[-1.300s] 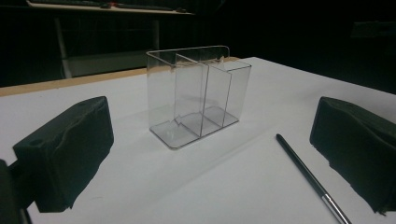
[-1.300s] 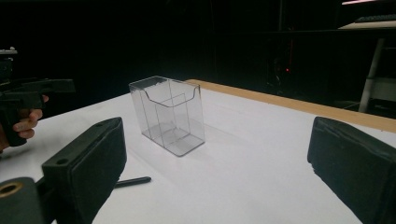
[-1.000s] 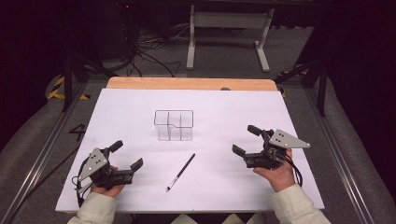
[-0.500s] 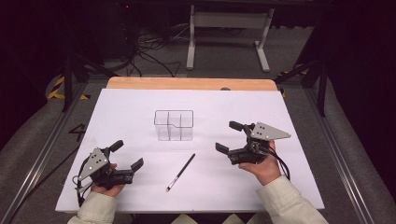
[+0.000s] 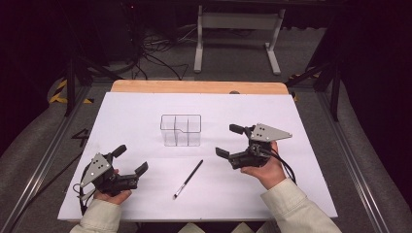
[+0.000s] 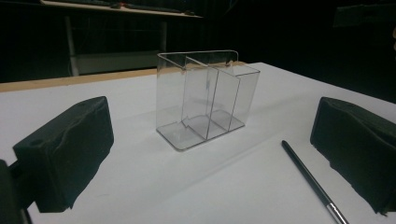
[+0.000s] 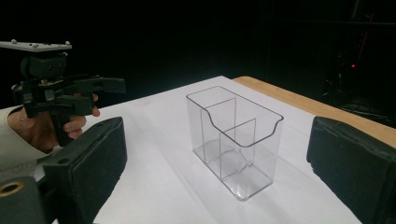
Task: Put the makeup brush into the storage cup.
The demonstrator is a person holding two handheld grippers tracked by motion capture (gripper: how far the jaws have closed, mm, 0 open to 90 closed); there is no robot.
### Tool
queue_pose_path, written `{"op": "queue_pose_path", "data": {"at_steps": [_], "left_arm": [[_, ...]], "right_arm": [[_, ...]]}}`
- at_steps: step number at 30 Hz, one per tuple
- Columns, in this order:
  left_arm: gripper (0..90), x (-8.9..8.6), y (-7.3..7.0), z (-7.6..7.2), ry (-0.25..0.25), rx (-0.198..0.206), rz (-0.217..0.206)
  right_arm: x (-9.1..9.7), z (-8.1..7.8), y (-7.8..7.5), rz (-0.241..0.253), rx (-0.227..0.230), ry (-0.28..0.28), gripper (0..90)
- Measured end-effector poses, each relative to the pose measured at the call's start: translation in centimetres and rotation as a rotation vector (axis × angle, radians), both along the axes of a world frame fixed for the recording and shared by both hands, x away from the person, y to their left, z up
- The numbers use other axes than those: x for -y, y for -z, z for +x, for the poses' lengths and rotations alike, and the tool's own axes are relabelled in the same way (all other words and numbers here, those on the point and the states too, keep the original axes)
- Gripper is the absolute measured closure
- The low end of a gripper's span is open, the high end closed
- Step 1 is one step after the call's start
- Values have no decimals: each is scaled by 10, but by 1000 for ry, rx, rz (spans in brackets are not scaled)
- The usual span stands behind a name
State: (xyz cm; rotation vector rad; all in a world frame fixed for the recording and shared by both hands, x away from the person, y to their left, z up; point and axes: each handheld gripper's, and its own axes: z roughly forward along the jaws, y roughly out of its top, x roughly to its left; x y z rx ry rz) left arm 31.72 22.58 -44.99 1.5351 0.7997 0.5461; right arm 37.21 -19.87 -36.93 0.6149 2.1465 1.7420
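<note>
While the brush (image 5: 188, 179) is lying on the white bench (image 5: 301, 194) just in front of the clear organizer (image 5: 180, 130), we are holding both the left tongs (image 5: 130, 159) and right tongs (image 5: 229, 140) wide open, gripping nothing

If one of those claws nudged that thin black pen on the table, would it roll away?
Probably yes: the pen looks slim and round, lying flat on the smooth white table with nothing beside it. It seems straight and stiff, so it should lift without drooping. Being so thin, it may slip between wide pads.
</note>
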Motion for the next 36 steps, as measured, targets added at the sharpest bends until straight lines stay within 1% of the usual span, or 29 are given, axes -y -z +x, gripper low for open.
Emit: {"op": "queue_pose_path", "data": {"at_steps": [3,4,5,7,8,9,10,11,12,15,19,22,24,26,29,31,32,33,34,36], "left_arm": [[10,0,0,-2,2,7,20],[14,0,0,-2,3,6,23],[16,-1,0,-3,5,3,27],[22,-1,0,-3,5,-1,30],[24,-1,0,-3,7,-6,29],[25,-1,0,-3,7,-6,29],[26,-2,1,-3,6,-16,36],[27,-2,1,-3,6,-16,36],[28,-1,1,-3,6,-22,43],[32,-1,1,-2,8,-27,52],[43,0,2,-1,15,-41,71],[46,0,2,-1,16,-53,71],[46,0,2,0,24,-60,60],[46,-1,3,0,22,-66,58],[46,-1,3,0,19,-76,65],[46,-2,3,0,19,-79,67],[48,-2,3,0,19,-79,67],[48,-3,3,0,19,-90,66],[54,-3,3,0,19,-93,65],[58,-4,3,-1,20,-101,68]], "right_arm": [[-6,2,-3,-34,-3,-10,63],[-9,3,-5,-52,-8,-16,63],[-11,4,-5,-58,-8,-24,66],[-17,6,-8,-102,-12,-37,67],[-19,7,-10,-115,-15,-42,67],[-19,7,-10,-115,-15,-42,67],[-24,9,-13,-150,-27,-60,68],[-24,9,-13,-150,-27,-60,68],[-28,11,-16,-184,-35,-73,68],[-34,14,-18,-231,-48,-82,68],[-40,16,-18,-256,-61,-99,74],[-45,17,-18,-285,-74,-111,77],[-49,18,-19,-307,-81,-124,85],[-54,20,-19,-336,-80,-136,92],[-61,23,-20,-383,-86,-154,93],[-64,24,-21,-406,-88,-162,97],[-64,24,-21,-406,-88,-162,97],[-66,25,-22,-418,-89,-167,104],[-69,26,-22,-445,-95,-175,104],[-72,27,-23,-469,-100,-187,104]]}}
